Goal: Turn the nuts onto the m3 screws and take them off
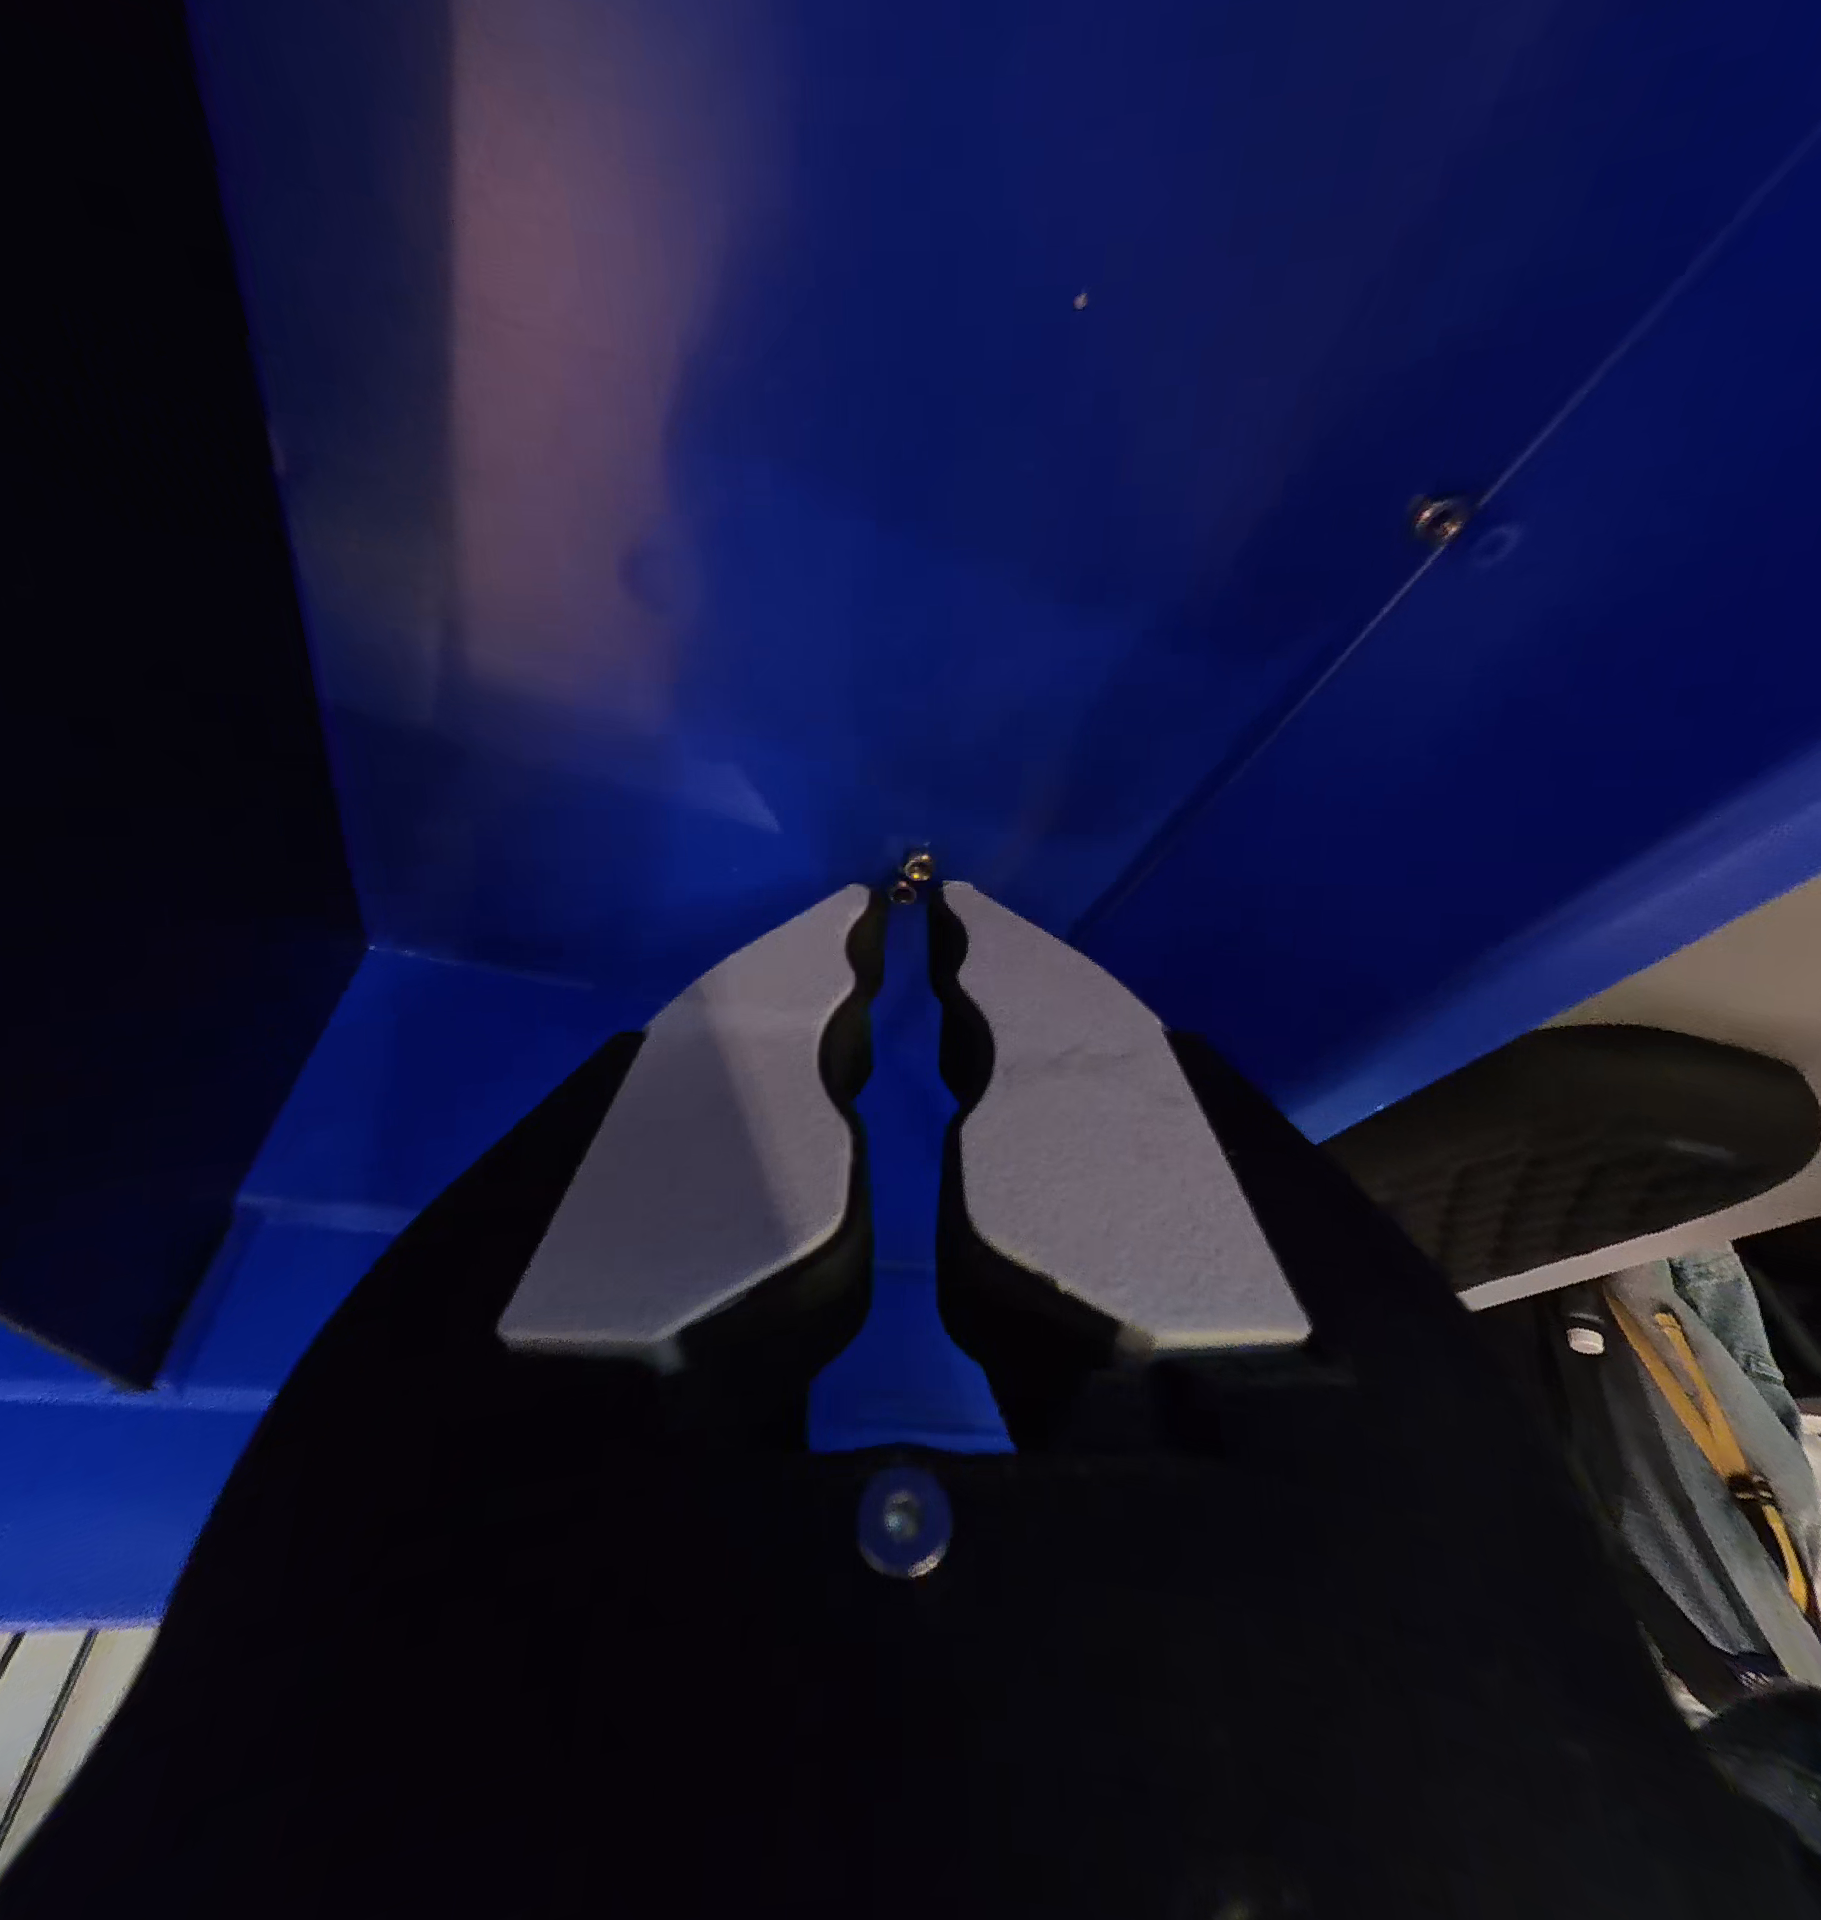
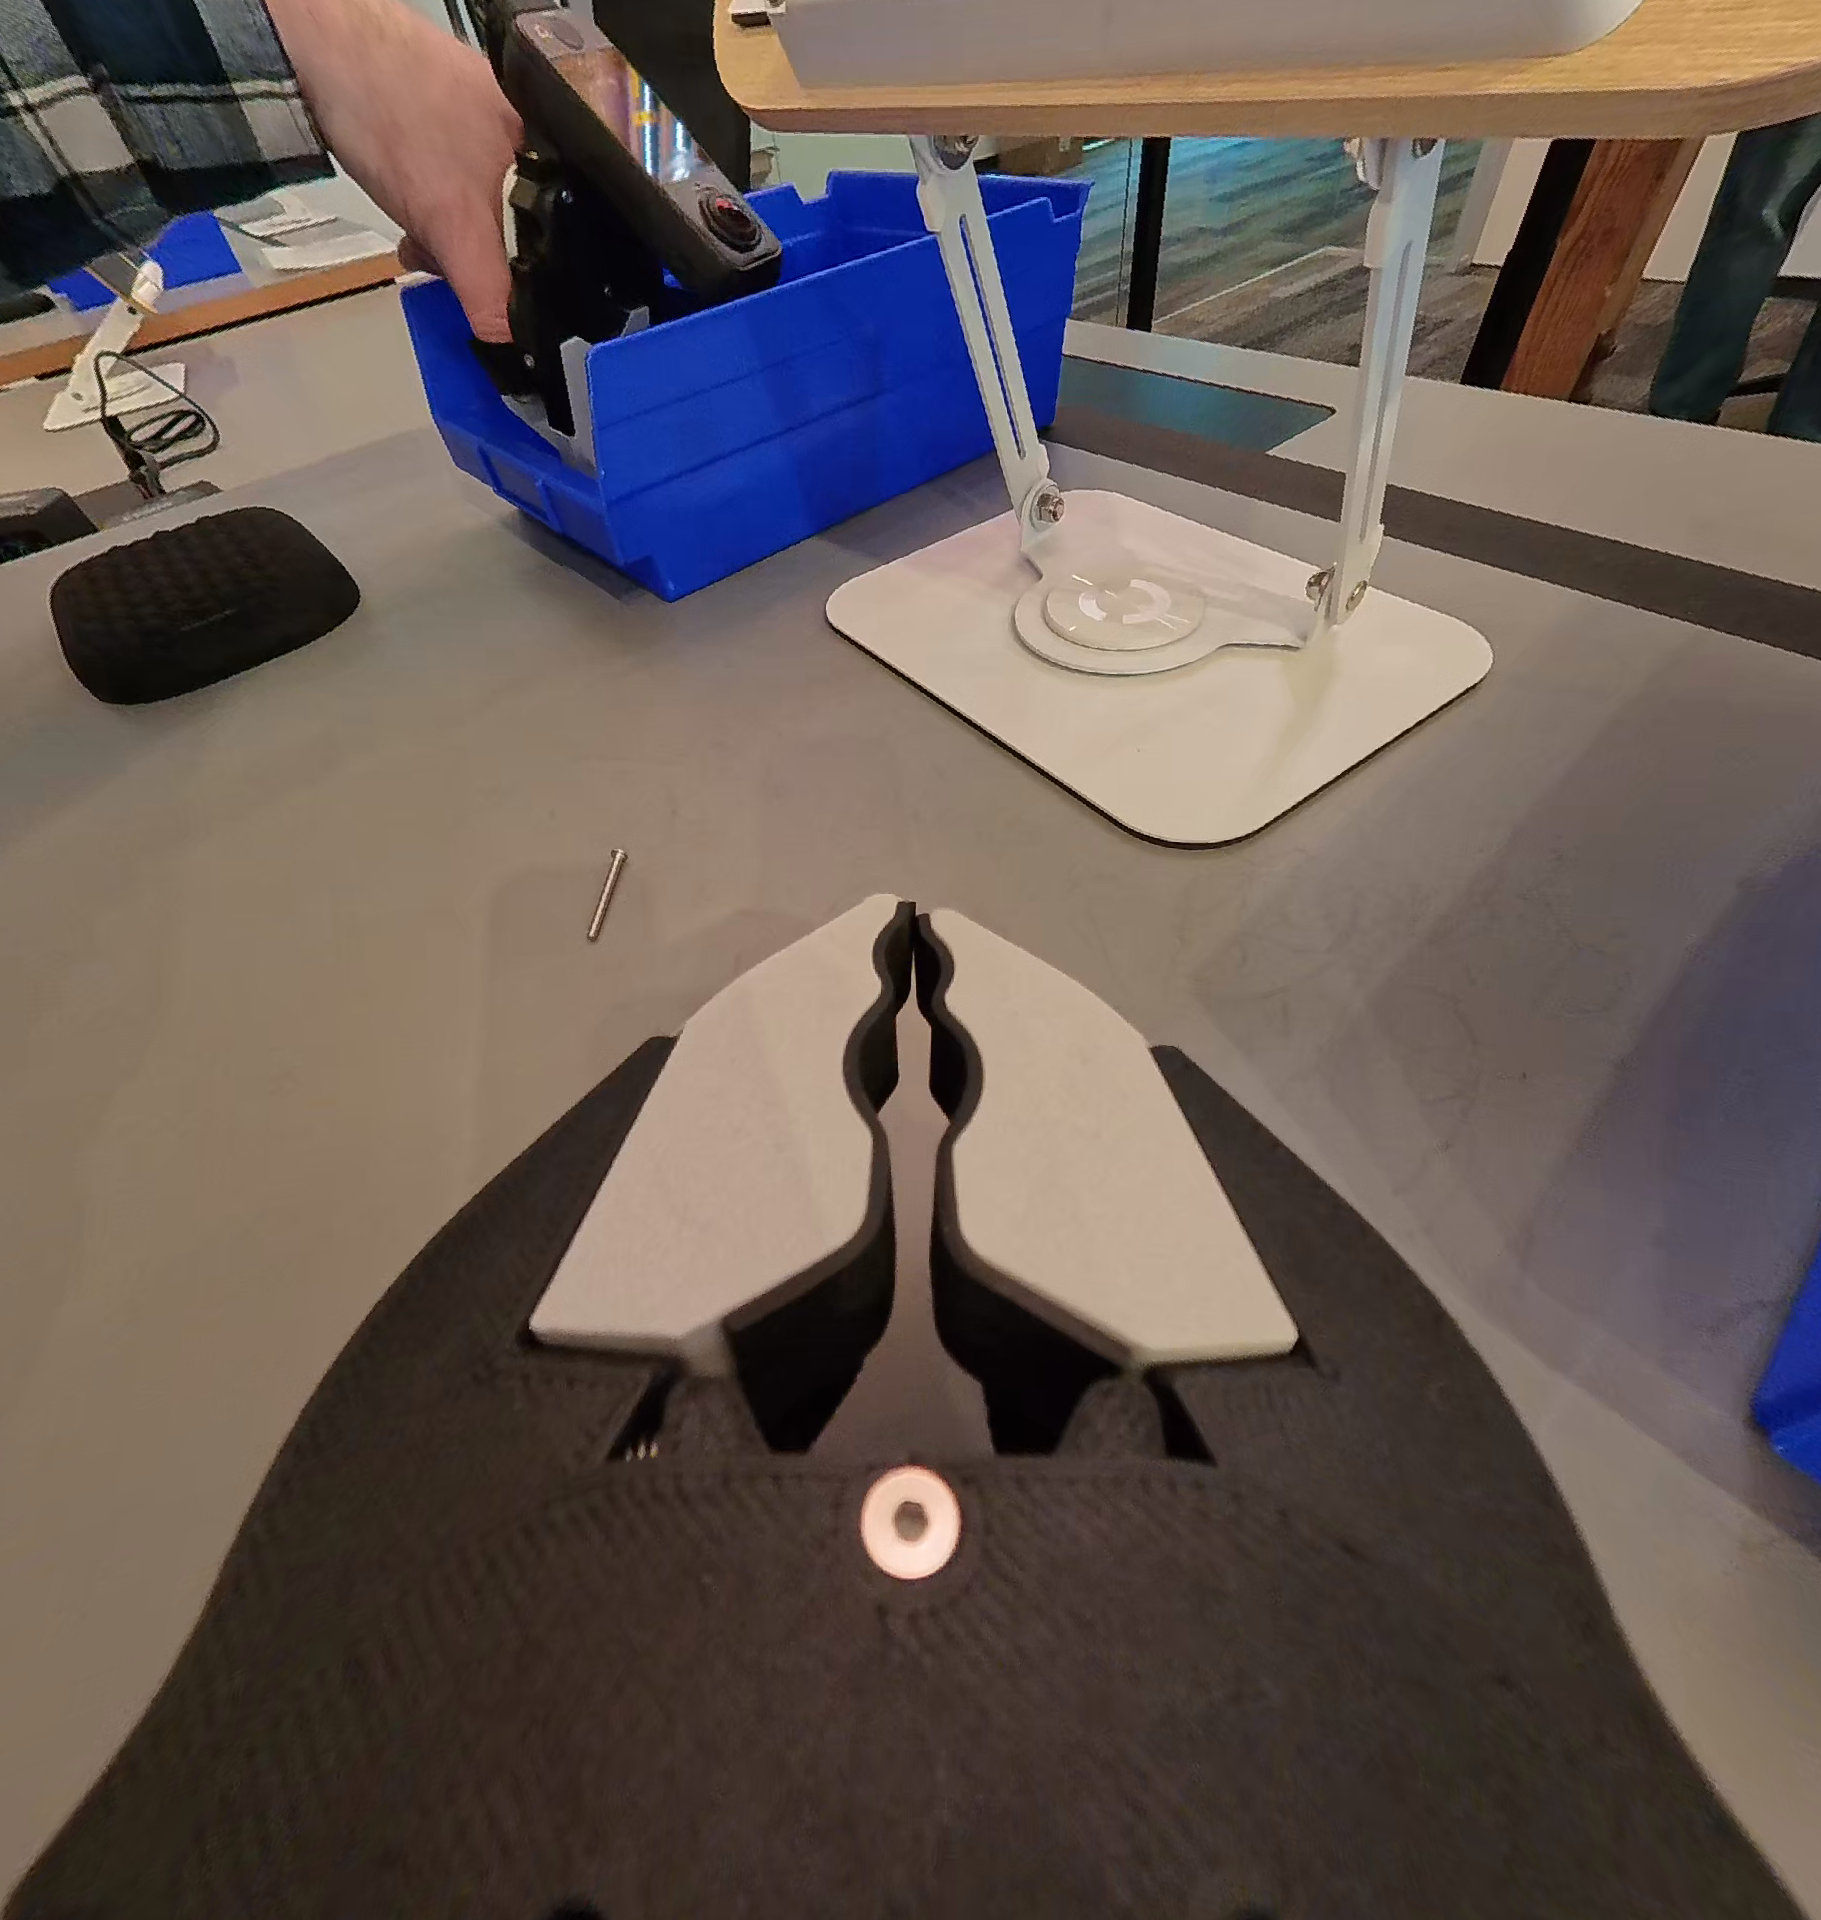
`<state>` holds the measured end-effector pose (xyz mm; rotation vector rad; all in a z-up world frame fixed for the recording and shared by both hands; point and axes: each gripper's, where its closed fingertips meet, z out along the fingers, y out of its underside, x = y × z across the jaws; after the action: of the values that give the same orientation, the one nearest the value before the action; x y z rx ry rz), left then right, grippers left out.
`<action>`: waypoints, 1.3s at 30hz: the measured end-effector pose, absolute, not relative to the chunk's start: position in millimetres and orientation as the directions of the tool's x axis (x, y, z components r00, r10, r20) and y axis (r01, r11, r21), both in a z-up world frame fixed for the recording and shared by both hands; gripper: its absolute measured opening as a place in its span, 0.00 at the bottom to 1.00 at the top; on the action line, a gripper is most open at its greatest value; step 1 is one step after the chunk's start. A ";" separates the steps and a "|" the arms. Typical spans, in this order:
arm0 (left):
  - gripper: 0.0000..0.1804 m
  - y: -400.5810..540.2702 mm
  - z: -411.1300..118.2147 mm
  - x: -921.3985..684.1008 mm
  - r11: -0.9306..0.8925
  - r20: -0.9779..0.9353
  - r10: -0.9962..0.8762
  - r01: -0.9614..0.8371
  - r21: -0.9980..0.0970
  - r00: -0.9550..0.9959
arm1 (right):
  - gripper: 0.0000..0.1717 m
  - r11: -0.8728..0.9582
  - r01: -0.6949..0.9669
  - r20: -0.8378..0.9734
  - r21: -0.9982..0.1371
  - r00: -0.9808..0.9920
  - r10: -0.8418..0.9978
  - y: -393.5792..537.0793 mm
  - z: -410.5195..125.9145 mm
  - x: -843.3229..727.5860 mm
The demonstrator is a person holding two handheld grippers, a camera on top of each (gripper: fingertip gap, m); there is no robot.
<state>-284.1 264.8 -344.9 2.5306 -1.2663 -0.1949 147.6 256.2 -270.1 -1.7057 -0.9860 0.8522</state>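
Observation:
My left gripper [image 1: 908, 896] is down inside a blue plastic bin [image 1: 1093, 520], its tips close to the bin's inner surface. Its jaws stand a narrow gap apart. Two small round metal pieces [image 1: 917, 865] lie at the tips; the pads do not press on them. Another small metal piece [image 1: 1438, 516] lies farther right in the bin. The right wrist view shows this gripper [image 2: 563, 312], held by a hand [image 2: 418, 135], dipped into the bin [image 2: 781, 436]. My right gripper [image 2: 914, 914] is shut with nothing between its pads, above the grey table [image 2: 262, 1039]. A thin metal screw [image 2: 606, 894] lies on the table left of its tips.
A white stand base [image 2: 1197, 727] with two arms carries a wooden shelf [image 2: 1301, 99] at the back right. A black textured pad [image 2: 205, 603] lies at the left, also seen in the left wrist view [image 1: 1571, 1122]. Another blue bin [image 2: 1820, 1382] is at the right edge. Some 45 cm of space lies between my two pairs of fingers. The left gripper is farther from the thin metal screw [image 2: 606, 894], some 30 cm, than the right, some 15 cm.

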 end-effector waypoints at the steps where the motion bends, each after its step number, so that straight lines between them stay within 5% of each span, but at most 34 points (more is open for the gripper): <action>1: 0.03 264.0 -345.1 -283.7 -0.564 0.019 -0.798 -0.758 0.328 0.602 | 0.00 -0.218 0.231 -0.102 -0.948 0.431 0.897 256.2 -270.2 147.6; 15: 0.03 264.3 -338.6 -286.2 -0.554 -0.009 -0.814 -0.770 0.318 0.581 | 0.00 -0.220 0.232 -0.103 -0.948 0.429 0.897 256.0 -270.5 147.6; 29: 0.02 221.5 -243.9 -220.6 -0.491 -0.072 -0.871 -0.858 0.152 0.486 | 0.00 -0.224 0.237 -0.105 -0.945 0.431 0.896 256.4 -271.6 147.2; 39: 0.02 177.2 -254.7 -81.2 -0.254 -0.022 -0.967 -0.967 -0.007 0.254 | 0.00 -0.216 0.251 -0.092 -0.944 0.429 0.898 254.6 -272.7 145.5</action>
<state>-81.2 177.2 -254.7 2.5024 -1.9305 -0.0211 145.5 254.6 -272.7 -1.7147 -1.0034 0.8381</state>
